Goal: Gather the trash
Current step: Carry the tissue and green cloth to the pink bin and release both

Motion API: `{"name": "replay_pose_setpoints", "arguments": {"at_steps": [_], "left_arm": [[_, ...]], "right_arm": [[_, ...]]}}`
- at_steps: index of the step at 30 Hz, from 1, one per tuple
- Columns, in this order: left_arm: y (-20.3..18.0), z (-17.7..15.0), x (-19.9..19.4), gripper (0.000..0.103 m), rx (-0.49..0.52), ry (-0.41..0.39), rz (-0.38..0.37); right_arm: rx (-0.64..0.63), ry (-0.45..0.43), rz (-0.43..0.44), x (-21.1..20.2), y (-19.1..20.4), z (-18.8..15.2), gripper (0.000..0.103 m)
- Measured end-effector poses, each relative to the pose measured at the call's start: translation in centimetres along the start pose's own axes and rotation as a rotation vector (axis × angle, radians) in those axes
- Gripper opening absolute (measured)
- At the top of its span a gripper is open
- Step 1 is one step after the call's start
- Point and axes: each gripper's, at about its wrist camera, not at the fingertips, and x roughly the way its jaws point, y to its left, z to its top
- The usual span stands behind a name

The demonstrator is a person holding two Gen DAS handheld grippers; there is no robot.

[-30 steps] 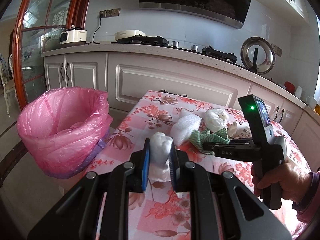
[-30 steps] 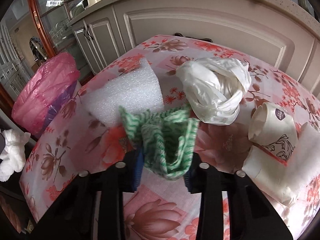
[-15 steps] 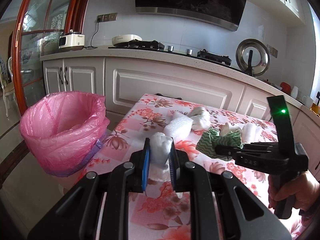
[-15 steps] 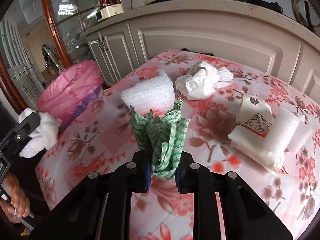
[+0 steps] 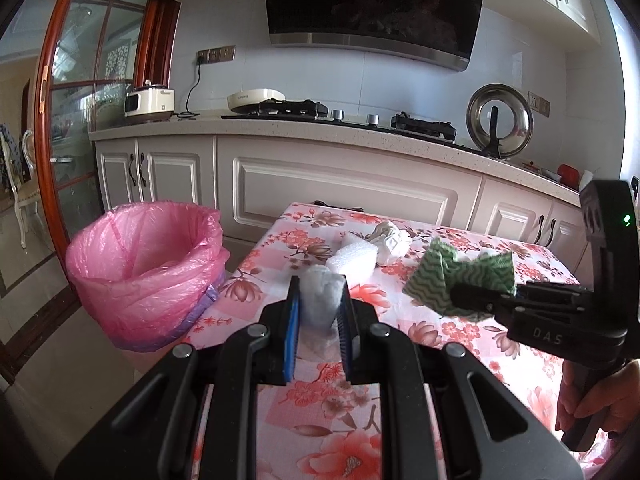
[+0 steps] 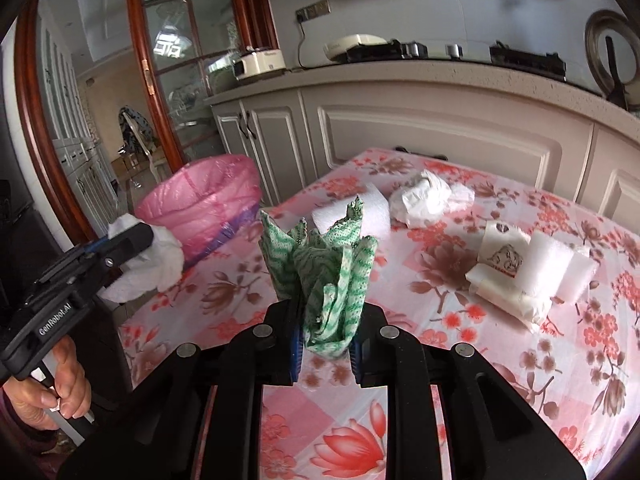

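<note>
My left gripper (image 5: 319, 304) is shut on a white crumpled wad (image 5: 320, 298), held above the near left part of the flowered table (image 5: 400, 360). The same wad (image 6: 154, 262) shows in the right wrist view, in the left gripper (image 6: 132, 240), close to the pink-lined bin (image 6: 200, 204). My right gripper (image 6: 325, 336) is shut on a green-and-white patterned cloth (image 6: 320, 264), lifted off the table. That cloth (image 5: 460, 276) hangs at the right of the left wrist view. The bin (image 5: 148, 276) stands on the floor left of the table.
On the table lie a white foam block (image 6: 372, 216), a crumpled white bag (image 6: 428, 196), a printed paper cup (image 6: 500, 258) and white foam rolls (image 6: 556, 268). Kitchen cabinets and a counter with a hob stand behind. A glass door is at the left.
Both grippers rose and drew back from the table. The right gripper closed on the green cloth and lifted it off the tablecloth. The left one kept its wad.
</note>
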Motion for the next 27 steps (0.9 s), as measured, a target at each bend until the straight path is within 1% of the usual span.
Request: {"name": "replay_pose_setpoints", "arguments": {"at_steps": [4, 10, 20, 27], "left_arm": [[-0.1, -0.1, -0.8, 0.017, 0.007, -0.011, 0.011], [0.8, -0.2, -1.0, 0.017, -0.007, -0.015, 0.038], [3.3, -0.1, -0.8, 0.017, -0.052, -0.031, 0.092], [6.3, 0.8, -0.7, 0.017, -0.082, -0.057, 0.145]], "right_arm": [[-0.014, -0.035, 0.016, -0.9, 1.2, 0.4, 0.021], [-0.043, -0.06, 0.051, -0.7, 2.6, 1.0, 0.021], [-0.101, -0.071, 0.101, 1.7, 5.4, 2.7, 0.021], [-0.156, -0.087, 0.155, 4.5, 8.4, 5.3, 0.021]]}}
